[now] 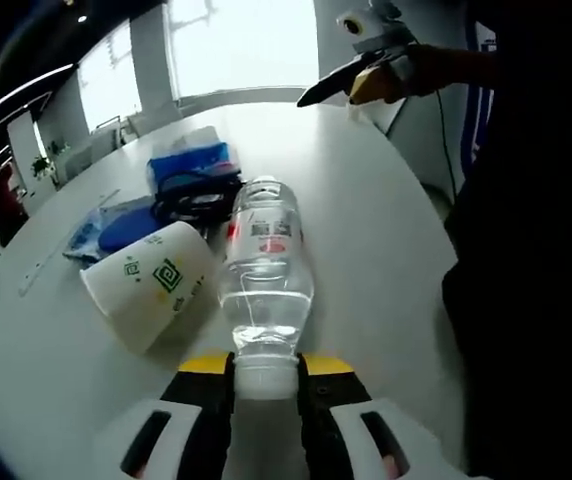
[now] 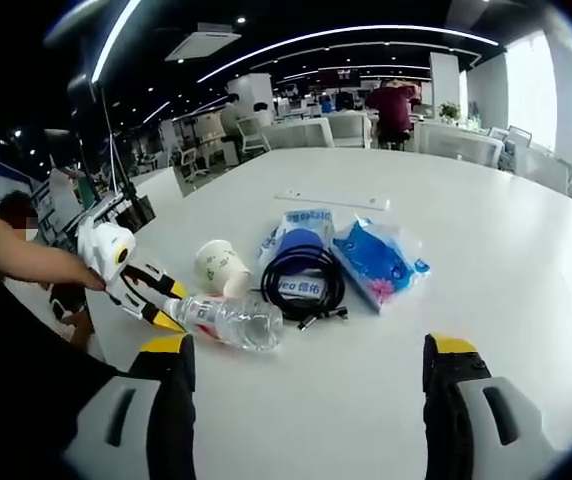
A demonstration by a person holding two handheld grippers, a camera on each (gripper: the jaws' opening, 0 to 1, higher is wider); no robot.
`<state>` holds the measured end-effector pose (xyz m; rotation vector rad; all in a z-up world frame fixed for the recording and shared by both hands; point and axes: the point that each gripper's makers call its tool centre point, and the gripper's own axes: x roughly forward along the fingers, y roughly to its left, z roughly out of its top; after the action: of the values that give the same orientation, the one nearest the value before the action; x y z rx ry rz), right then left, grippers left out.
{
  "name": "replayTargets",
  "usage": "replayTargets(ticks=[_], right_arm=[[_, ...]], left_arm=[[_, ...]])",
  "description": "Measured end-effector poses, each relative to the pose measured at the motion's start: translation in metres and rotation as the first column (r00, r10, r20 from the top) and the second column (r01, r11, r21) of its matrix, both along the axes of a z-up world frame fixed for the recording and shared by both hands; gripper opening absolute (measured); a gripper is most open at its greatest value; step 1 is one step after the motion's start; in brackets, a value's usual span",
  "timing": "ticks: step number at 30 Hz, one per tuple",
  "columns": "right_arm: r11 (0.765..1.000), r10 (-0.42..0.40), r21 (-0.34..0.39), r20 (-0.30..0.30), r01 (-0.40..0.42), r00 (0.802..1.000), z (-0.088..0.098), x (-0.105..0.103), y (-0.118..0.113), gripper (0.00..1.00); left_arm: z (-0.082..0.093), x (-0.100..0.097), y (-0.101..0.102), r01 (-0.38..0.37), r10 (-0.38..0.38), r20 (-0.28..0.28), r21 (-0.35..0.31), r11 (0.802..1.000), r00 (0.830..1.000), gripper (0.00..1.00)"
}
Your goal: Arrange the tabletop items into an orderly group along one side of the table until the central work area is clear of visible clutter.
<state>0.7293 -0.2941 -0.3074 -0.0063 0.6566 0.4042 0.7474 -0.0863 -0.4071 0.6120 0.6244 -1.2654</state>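
Clamped on the white cap of a clear plastic bottle (image 1: pixel 263 270), the left gripper (image 1: pixel 266 385) held it lying flat on the white table (image 1: pixel 366 200), pointing toward twelve o'clock. Touching the bottle at nine o'clock lay a tipped paper cup (image 1: pixel 151 280). Beyond, at eleven o'clock, sat a coiled black cable (image 1: pixel 194 195) and blue packets (image 1: pixel 191 160). In the right gripper view, the right gripper (image 2: pixel 306 375) hung over bare table with its jaws spread wide, gripping nothing, the items clustered near eleven o'clock.
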Motion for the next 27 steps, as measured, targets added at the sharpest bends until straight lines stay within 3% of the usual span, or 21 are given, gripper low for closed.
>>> replayTargets(ticks=[11, 27], right_arm=[[1.000, -0.010, 0.000, 0.002, 0.010, 1.000, 0.001, 0.000, -0.004, 0.91], [1.000, 0.010, -0.004, -0.002, -0.010, 1.000, -0.001, 0.001, -0.001, 0.90]], left_arm=[[0.002, -0.001, -0.001, -0.001, 0.001, -0.005, 0.023, 1.000, 1.000, 0.21], [0.048, -0.011, -0.009, 0.002, -0.001, 0.030, -0.042, 0.999, 1.000, 0.21]])
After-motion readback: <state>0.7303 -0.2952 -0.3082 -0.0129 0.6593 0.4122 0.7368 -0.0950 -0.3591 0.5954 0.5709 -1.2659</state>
